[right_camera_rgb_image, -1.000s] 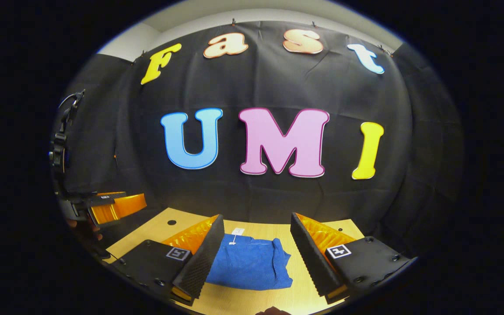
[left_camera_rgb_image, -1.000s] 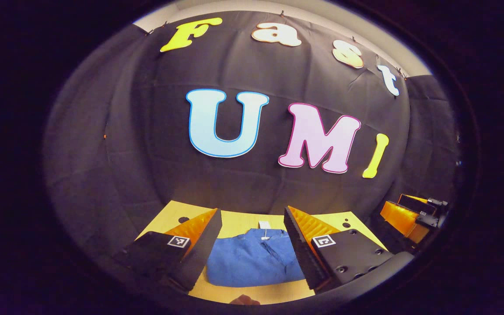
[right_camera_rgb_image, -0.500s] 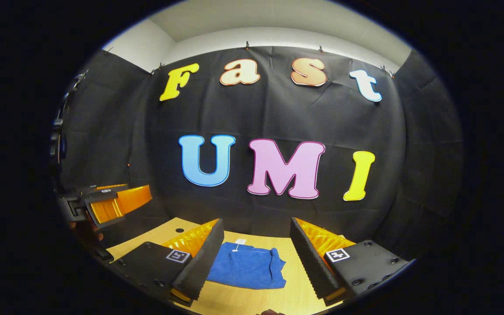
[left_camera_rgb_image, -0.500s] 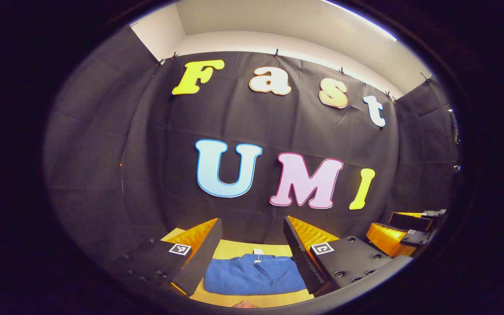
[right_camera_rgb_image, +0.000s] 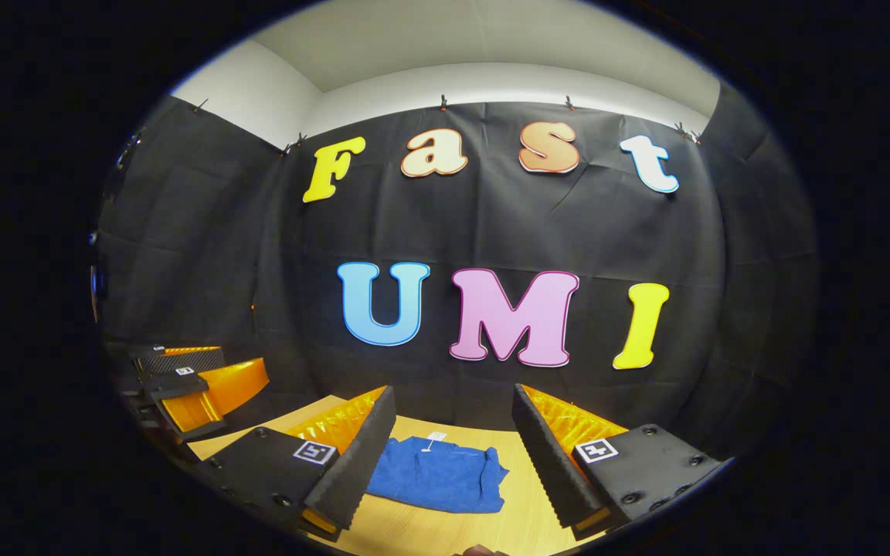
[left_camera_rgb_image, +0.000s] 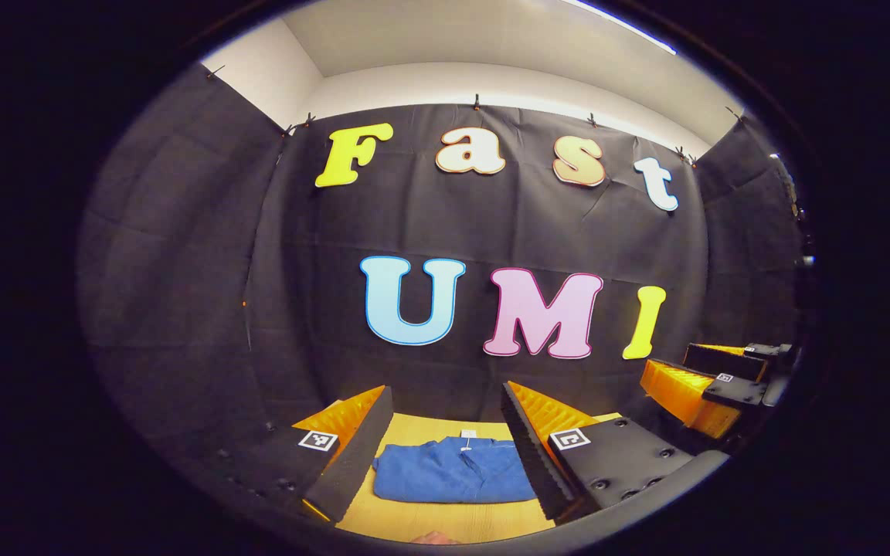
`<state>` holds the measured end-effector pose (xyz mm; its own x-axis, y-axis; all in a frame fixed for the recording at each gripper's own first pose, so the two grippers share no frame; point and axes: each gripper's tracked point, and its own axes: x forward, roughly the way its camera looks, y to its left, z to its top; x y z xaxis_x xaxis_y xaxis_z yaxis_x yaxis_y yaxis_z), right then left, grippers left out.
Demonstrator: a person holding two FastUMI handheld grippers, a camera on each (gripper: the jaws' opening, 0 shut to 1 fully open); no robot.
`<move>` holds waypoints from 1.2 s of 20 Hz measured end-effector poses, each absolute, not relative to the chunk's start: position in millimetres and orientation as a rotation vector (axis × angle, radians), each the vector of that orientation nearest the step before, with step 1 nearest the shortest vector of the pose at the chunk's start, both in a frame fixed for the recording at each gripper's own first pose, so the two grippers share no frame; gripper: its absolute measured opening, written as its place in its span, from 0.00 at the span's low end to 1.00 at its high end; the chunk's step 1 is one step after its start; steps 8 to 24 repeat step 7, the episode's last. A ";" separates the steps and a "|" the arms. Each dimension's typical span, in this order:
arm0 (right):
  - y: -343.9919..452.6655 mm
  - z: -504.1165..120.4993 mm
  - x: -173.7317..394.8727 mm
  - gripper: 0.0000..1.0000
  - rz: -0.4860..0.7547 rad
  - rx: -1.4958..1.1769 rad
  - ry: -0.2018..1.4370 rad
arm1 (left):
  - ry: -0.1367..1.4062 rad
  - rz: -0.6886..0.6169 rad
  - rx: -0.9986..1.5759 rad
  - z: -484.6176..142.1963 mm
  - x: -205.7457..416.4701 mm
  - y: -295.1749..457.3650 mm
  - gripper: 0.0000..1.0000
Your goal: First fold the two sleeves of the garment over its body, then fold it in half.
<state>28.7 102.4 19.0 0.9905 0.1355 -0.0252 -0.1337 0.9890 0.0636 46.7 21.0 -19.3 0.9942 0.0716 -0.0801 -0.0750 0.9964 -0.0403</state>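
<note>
The folded blue garment (left_camera_rgb_image: 453,479) lies on the wooden table (left_camera_rgb_image: 445,521) at 6 o'clock in the left gripper view, its sides hidden behind the left gripper (left_camera_rgb_image: 445,455), which is spread wide and holds nothing. Its white tag (right_camera_rgb_image: 436,437) is too small to read. Since a second ago both cameras have tilted upward, and the right gripper (right_camera_rgb_image: 453,455), also spread and empty, shows the garment lower and smaller.

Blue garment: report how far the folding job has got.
Looks done: the blue garment lies on the wooden table as a compact folded bundle, no sleeve sticking out, white tag at its far edge. In hand: nothing; the left gripper and right gripper are open, clear above it. Left: apparently nothing but checking the fold.
</note>
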 end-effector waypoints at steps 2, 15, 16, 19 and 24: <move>99.5 14.6 19.1 0.87 0.119 0.073 0.012 | 0.078 0.067 -0.028 -18.7 44.4 16.3 0.80; 100.3 27.7 16.6 0.87 0.086 0.101 -0.051 | 0.094 0.059 0.003 -13.9 40.6 16.0 0.82; 100.3 27.7 16.6 0.87 0.086 0.101 -0.051 | 0.094 0.059 0.003 -13.9 40.6 16.0 0.82; 100.3 27.7 16.6 0.87 0.086 0.101 -0.051 | 0.094 0.059 0.003 -13.9 40.6 16.0 0.82; 100.3 27.7 16.6 0.87 0.086 0.101 -0.051 | 0.094 0.059 0.003 -13.9 40.6 16.0 0.82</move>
